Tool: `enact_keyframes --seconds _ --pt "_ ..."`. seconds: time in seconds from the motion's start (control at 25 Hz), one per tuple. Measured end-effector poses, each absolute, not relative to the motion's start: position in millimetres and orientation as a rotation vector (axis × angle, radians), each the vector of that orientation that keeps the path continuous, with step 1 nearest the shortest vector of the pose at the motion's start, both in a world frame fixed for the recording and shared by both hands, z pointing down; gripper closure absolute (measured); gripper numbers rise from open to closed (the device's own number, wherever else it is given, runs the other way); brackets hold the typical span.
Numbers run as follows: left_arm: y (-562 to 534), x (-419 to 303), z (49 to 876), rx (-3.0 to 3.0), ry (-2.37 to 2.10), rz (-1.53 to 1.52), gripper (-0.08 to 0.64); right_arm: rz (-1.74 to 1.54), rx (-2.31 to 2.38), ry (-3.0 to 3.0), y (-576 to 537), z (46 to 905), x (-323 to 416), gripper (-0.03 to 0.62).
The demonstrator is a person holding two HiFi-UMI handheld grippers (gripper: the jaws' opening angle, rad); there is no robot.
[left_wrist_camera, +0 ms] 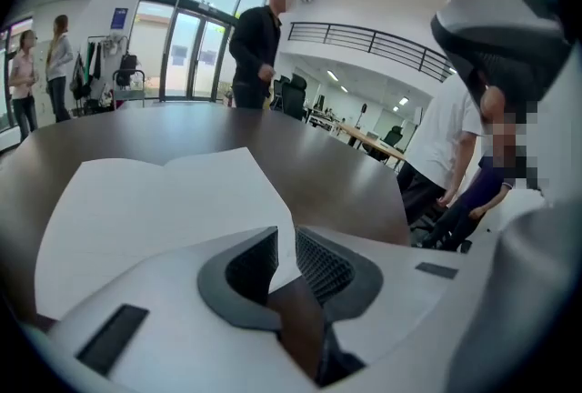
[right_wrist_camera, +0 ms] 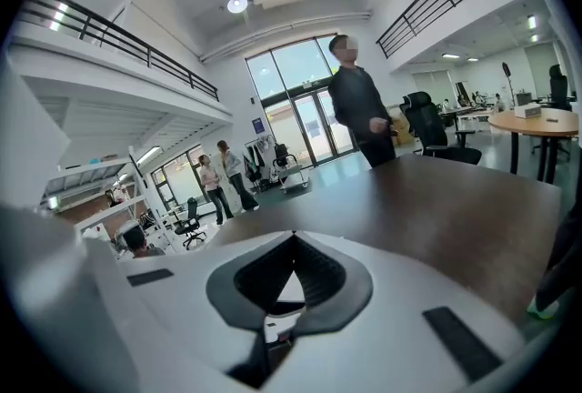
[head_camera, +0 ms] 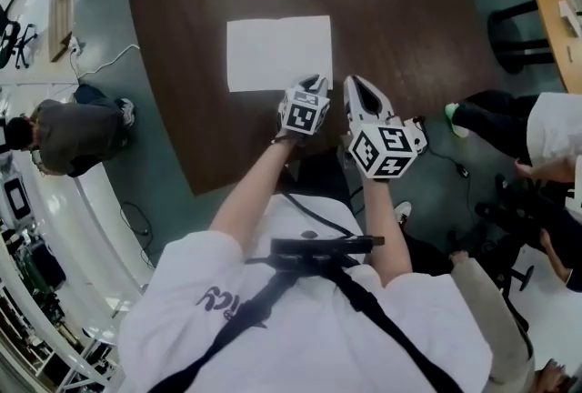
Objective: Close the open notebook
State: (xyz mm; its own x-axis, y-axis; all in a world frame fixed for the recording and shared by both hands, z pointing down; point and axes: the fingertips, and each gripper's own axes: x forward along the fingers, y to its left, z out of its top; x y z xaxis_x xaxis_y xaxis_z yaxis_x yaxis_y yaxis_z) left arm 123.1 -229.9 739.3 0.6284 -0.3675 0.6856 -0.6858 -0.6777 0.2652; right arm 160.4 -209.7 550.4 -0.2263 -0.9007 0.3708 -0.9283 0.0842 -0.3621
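Note:
The open notebook (head_camera: 277, 50) lies flat on the dark brown table (head_camera: 391, 9), both white pages blank. My left gripper (head_camera: 314, 79) hangs over the near edge of its right page, close to the corner, with the jaws shut. In the left gripper view the fingertips (left_wrist_camera: 314, 256) stand almost together at the page's near right corner, and a sliver of the notebook (left_wrist_camera: 155, 209) shows between them; I cannot tell whether the paper touches them. My right gripper (head_camera: 356, 82) is just right of the notebook over bare table, shut and holding nothing (right_wrist_camera: 294, 241).
One person (left_wrist_camera: 253, 45) stands at the table's far side. Another person (head_camera: 68, 135) sits on the floor side to the left, and others (head_camera: 546, 123) sit to the right. A round wooden table (head_camera: 555, 9) is at the far right.

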Motion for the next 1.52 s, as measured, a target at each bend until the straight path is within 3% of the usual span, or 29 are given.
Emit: enact_keyframes --seconds 0.16,0.48,0.68,1.16,1.52 --pt "-240 99 702 2.345 -0.932 0.642 0.542 0.808 1.850 -2.323 -211 544 142 0.591" --pt "-250 -9 669 2.256 -1.168 0.488 0.383 0.801 1.721 -2.383 -214 547 94 0.591" --pt "-253 -68 680 2.182 -1.269 0.455 0.318 0.803 1.677 -2.398 -211 551 78 0.591" --pt "-262 -134 755 1.930 -1.364 0.595 0.314 0.825 1.675 -2.359 -210 566 78 0.591" --pt "-273 -133 780 1.817 -1.421 0.758 0.316 0.832 1.677 -2.327 -219 575 83 0.591"
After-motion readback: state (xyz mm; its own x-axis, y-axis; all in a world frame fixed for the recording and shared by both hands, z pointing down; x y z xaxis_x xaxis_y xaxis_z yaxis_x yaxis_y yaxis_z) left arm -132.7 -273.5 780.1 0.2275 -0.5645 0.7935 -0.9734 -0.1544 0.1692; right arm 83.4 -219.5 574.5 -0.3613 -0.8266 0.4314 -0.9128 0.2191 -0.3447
